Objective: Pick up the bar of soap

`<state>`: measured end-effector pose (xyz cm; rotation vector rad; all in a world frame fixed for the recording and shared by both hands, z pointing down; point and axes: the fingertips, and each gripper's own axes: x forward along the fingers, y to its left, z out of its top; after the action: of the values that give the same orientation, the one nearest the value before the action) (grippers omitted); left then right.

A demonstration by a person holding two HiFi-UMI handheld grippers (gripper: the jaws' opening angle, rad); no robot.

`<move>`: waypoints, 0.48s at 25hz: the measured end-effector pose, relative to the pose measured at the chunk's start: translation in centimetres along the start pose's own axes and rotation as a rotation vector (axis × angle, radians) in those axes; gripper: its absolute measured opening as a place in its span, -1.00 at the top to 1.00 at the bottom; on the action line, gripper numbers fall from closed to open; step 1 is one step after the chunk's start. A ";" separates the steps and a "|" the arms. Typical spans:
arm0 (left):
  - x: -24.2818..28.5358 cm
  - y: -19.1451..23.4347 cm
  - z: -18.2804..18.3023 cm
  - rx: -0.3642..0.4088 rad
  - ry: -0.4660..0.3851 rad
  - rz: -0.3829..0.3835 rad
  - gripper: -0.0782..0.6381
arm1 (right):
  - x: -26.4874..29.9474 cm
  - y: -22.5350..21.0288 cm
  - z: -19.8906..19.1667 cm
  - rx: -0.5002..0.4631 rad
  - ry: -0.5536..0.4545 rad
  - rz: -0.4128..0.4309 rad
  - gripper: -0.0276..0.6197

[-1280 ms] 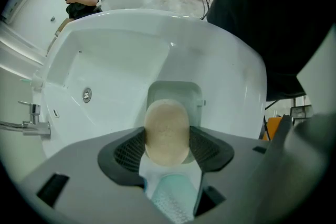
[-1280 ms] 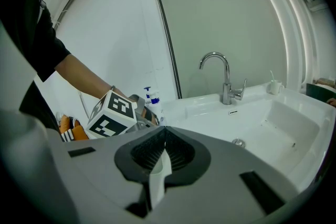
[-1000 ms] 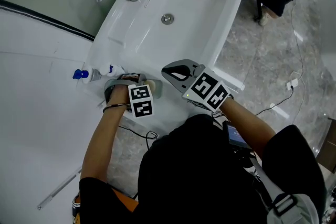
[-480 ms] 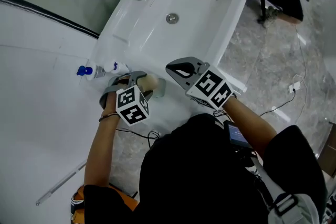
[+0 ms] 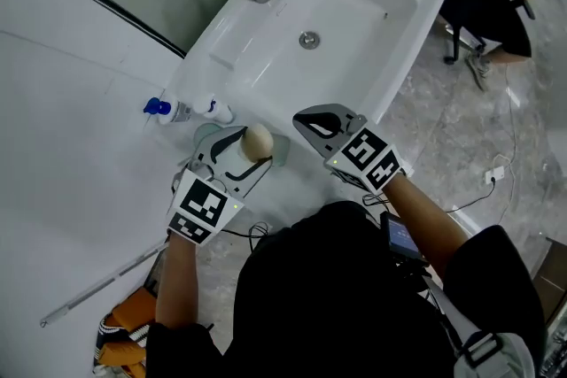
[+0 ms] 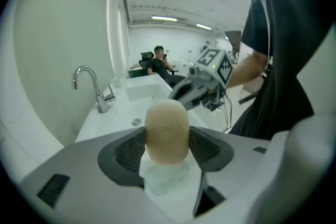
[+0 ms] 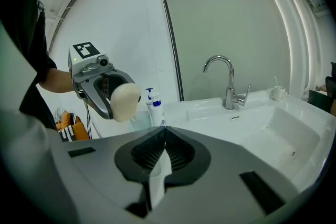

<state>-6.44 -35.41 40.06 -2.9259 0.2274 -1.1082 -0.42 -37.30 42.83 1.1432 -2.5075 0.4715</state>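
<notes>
Whereas it was being gripped low at its dish (image 5: 206, 136) a second ago, the bar of soap (image 5: 258, 140) is now being held clear above the surface's near left corner, pinched by the left gripper (image 5: 251, 150). The right gripper (image 5: 320, 125) is being kept pressed together, empty. The pickup is being judged essentially complete.

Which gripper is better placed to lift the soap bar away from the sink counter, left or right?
Left. The left gripper is shut on the bar of soap, held above the soap dish; the right gripper is shut, empty and apart from it.
</notes>
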 end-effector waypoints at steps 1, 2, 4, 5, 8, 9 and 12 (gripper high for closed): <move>-0.7 0.2 0.8 -0.032 -0.049 0.014 0.01 | 0.0 0.0 0.1 -0.004 0.003 0.003 0.89; -1.5 0.4 1.5 -0.062 -0.096 0.027 0.01 | 0.1 0.1 0.1 -0.009 0.006 0.007 0.89; -3.1 0.8 2.7 -0.142 -0.202 0.049 0.01 | 0.3 0.3 0.3 -0.021 0.011 0.012 0.89; -4.0 1.0 3.3 -0.193 -0.262 0.056 0.01 | 0.4 0.5 0.4 -0.025 0.011 0.014 0.89; -6.6 1.6 4.6 -0.350 -0.437 0.074 0.01 | 0.6 0.9 0.7 -0.038 0.013 0.027 0.89; -7.3 1.8 4.8 -0.391 -0.482 0.077 0.01 | 0.6 1.0 0.8 -0.044 0.016 0.031 0.89; -8.7 2.5 4.9 -0.459 -0.567 0.076 0.01 | 0.9 1.3 1.0 -0.049 0.018 0.033 0.89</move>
<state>-10.03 -36.87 30.51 -3.4257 0.6420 -0.1943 -2.12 -37.50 42.11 1.0763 -2.5112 0.4251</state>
